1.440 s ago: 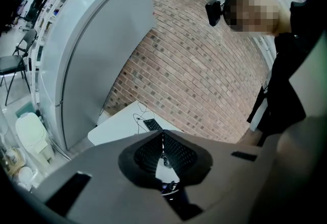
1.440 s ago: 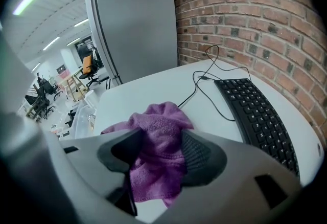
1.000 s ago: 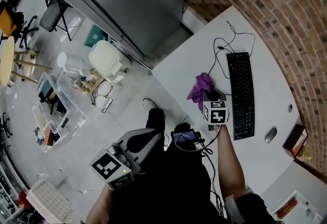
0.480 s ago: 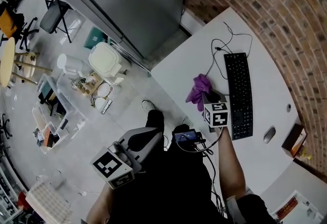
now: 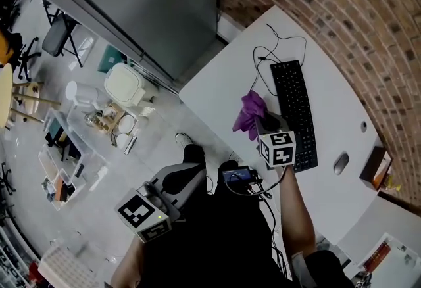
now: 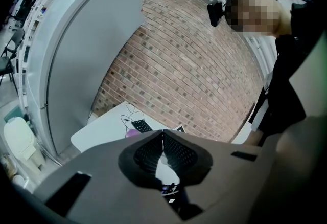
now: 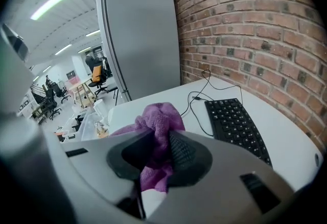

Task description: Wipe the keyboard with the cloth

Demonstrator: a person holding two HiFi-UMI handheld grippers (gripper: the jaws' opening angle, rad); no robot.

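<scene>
Cloth (image 7: pixel 153 128), purple, is pinched in the right tool (image 7: pixel 159 154), whose jaws have just been closing on it. The head view places it over the white worktop (image 5: pixel 329 83), left of the keyboard (image 5: pixel 294 112). Only the left tool's (image 6: pixel 163 138) own view shows its jaws pressed together, empty. From the head view, neither tool's jaws can be made out.

Your right gripper (image 5: pixel 262 125) is just beside the keyboard (image 5: pixel 294 111), at the middle of its long edge, tilted down. Your bare right forearm (image 5: pixel 294 208) stretches out from your body toward the keyboard. The jaws have just been closing and now press on the cloth (image 7: pixel 157 125), which is bunched between them. Your left gripper (image 5: pixel 191 175) hangs well apart from the keyboard, close to your torso and nearly level. Its jaws meet at the tips with nothing between them.
</scene>
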